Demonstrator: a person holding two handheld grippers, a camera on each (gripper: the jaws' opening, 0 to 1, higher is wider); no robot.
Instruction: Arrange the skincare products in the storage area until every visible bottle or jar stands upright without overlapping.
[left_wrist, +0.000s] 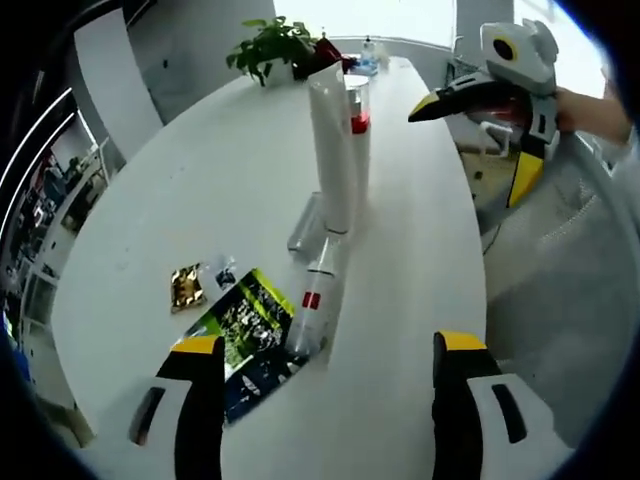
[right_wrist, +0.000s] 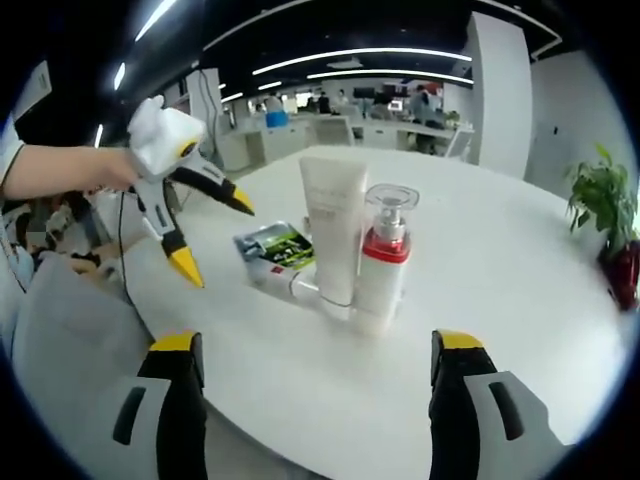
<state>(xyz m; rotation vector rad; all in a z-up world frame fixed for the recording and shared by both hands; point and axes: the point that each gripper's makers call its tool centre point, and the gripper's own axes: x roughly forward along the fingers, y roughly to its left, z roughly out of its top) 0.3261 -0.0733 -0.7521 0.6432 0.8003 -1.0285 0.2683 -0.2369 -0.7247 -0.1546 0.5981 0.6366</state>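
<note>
A tall white tube (left_wrist: 331, 150) (right_wrist: 333, 225) stands upright mid-table, touching a white pump bottle with a red band (left_wrist: 358, 112) (right_wrist: 387, 255). A slim white bottle with a red label (left_wrist: 315, 297) (right_wrist: 281, 276) lies on its side, its end at the tube's foot. Beside the tube's foot lies a clear-grey item (left_wrist: 304, 226). My left gripper (left_wrist: 330, 342) (right_wrist: 218, 240) is open, with the lying bottle just ahead between its jaws. My right gripper (right_wrist: 316, 342) (left_wrist: 465, 150) is open and held off the table's edge, apart from the standing pair.
A green-and-black packet (left_wrist: 247, 335) (right_wrist: 276, 243) lies partly under the lying bottle, a small gold sachet (left_wrist: 186, 288) beside it. A potted plant (left_wrist: 276, 45) (right_wrist: 608, 205) stands at the table's far end. A hand (right_wrist: 60, 170) holds the left gripper. The white table (left_wrist: 200, 170) is bare around them.
</note>
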